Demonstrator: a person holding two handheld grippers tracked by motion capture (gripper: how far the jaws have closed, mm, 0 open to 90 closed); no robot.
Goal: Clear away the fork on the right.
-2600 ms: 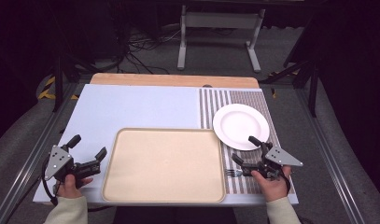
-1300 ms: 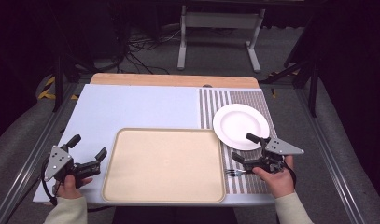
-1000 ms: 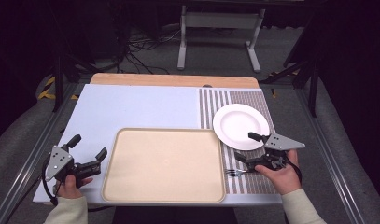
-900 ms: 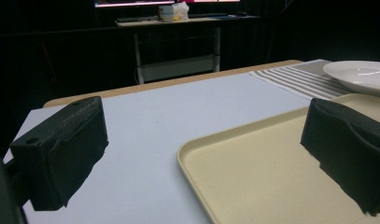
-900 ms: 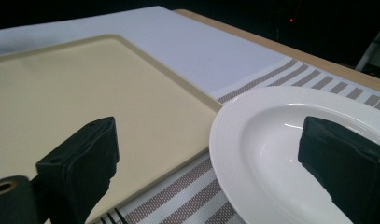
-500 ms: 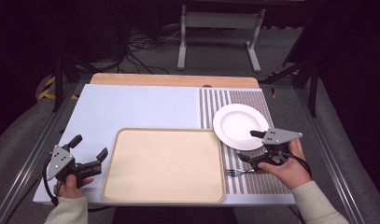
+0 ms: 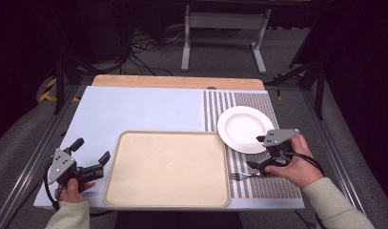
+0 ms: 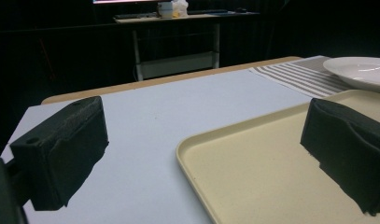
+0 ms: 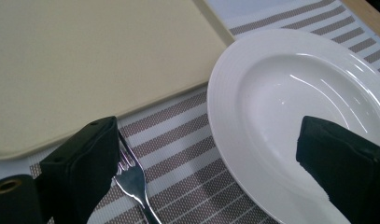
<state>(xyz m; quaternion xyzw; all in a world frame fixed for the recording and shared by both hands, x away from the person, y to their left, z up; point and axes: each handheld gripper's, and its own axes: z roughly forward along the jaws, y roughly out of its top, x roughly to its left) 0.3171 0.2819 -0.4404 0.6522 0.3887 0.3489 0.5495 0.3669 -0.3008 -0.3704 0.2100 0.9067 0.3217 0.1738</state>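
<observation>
Since the earlier frame, the right tongs (image 7: 256, 151) have swung rightward to the lower right, jaws open, above the silver metal fork (image 7: 244, 176). It lies on the striped placemat (image 7: 272, 186), long axis left-right, just below them. Left tongs (image 7: 90, 149) rest open, well apart.

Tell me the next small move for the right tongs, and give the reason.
Probably shift the right tongs sideways until the shiny metal fork lies between the jaws, then close. The jaws stand open over the striped placemat, with the fork beside one jaw and the round white plate under the other.
</observation>
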